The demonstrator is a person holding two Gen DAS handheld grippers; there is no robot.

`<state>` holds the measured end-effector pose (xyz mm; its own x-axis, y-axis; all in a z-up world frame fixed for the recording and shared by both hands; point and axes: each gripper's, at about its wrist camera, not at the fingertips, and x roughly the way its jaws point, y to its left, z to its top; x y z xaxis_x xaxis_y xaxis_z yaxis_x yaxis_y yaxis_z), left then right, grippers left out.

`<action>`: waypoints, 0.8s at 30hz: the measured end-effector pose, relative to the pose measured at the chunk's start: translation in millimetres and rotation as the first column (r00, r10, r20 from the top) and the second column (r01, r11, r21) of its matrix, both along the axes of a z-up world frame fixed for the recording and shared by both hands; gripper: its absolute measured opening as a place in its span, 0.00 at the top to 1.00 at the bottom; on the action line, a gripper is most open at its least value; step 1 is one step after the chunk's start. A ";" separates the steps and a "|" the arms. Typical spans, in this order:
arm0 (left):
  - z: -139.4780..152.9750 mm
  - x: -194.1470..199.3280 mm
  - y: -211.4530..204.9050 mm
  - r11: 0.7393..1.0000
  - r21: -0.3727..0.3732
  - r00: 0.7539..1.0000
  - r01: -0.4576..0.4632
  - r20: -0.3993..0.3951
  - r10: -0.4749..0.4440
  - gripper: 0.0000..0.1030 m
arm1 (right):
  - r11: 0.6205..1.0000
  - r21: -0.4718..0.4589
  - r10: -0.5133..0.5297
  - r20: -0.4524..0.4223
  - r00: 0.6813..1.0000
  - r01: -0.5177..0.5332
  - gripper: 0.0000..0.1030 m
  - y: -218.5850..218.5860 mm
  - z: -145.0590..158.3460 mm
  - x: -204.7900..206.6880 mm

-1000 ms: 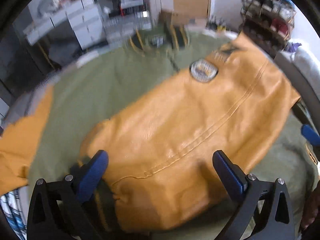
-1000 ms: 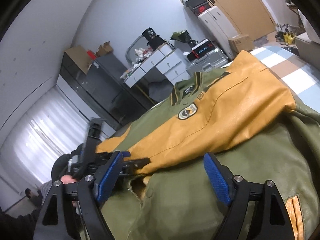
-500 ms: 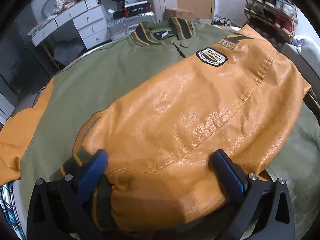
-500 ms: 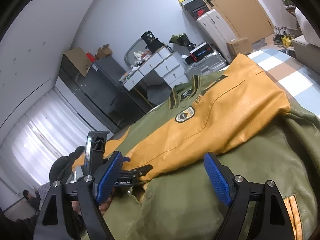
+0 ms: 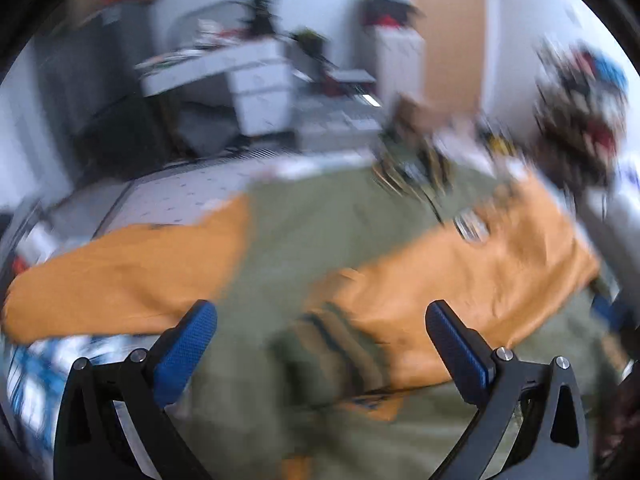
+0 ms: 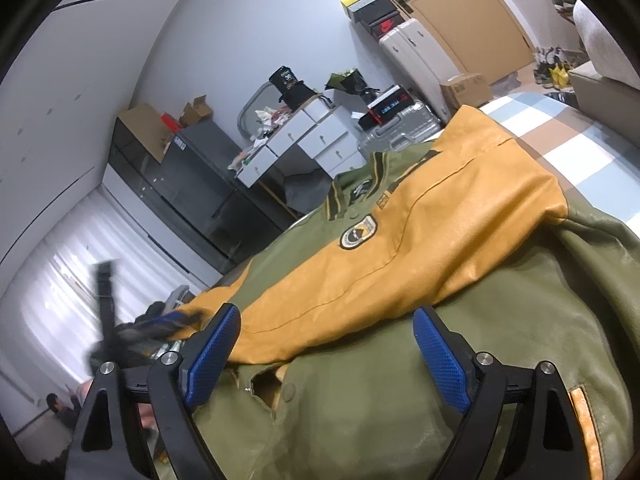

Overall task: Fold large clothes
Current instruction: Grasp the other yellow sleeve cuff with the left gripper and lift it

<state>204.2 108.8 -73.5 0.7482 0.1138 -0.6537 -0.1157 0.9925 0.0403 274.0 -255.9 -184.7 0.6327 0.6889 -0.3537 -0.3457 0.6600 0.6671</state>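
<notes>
A large olive-green jacket [image 6: 460,360] with mustard-yellow sleeves lay spread flat on a bed, filling the lower half of both views, its striped collar [image 6: 352,196] toward twelve o'clock. One yellow sleeve [image 6: 420,240] lay folded across the chest, running from about two o'clock down to eight o'clock in the right wrist view, an oval badge [image 6: 359,234] showing on it. In the blurred left wrist view the other sleeve [image 5: 120,272] stretched out flat toward nine o'clock, well apart from the folded one. The checked bed cover [image 6: 580,136] showed at two o'clock. The right gripper [image 6: 326,354] hovered over the jacket's front, its blue-padded jaws wide and opening, pressing on nothing. The left gripper [image 5: 320,340] hung above the striped cuff [image 5: 336,352], jaws wide apart and empty.
</notes>
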 end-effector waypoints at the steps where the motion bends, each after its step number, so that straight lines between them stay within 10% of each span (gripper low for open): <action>1: 12.0 -11.9 21.3 0.999 -0.031 0.999 -0.045 0.030 0.046 0.01 | 1.000 0.001 0.002 -0.002 1.000 -0.002 0.13 0.2 0.0 0.0; 4: 39.9 -52.7 98.6 0.968 -0.129 0.969 -0.213 0.099 0.226 0.01 | 1.000 0.002 0.001 -0.013 1.000 -0.001 0.13 -0.3 -0.9 0.4; 12: 26.1 -119.3 294.9 0.776 -0.340 0.826 -0.531 -0.002 0.564 0.01 | 1.000 0.015 -0.005 -0.040 0.999 0.006 0.12 -0.7 -3.4 1.4; 18: -29.0 -124.7 372.4 0.628 -0.591 0.825 -0.506 -0.119 0.553 0.01 | 1.000 0.007 -0.006 -0.037 0.999 0.006 0.12 1.8 -2.5 -0.6; 21: -41.5 -108.9 380.4 0.549 -0.745 0.886 -0.379 -0.121 0.448 0.02 | 1.000 0.006 -0.008 -0.047 0.999 0.008 0.12 2.4 -3.0 0.3; 24: -38.6 -81.9 366.9 0.618 -0.740 0.946 -0.264 -0.075 0.315 0.01 | 1.000 0.005 -0.009 -0.063 0.998 0.010 0.12 3.3 -4.2 1.5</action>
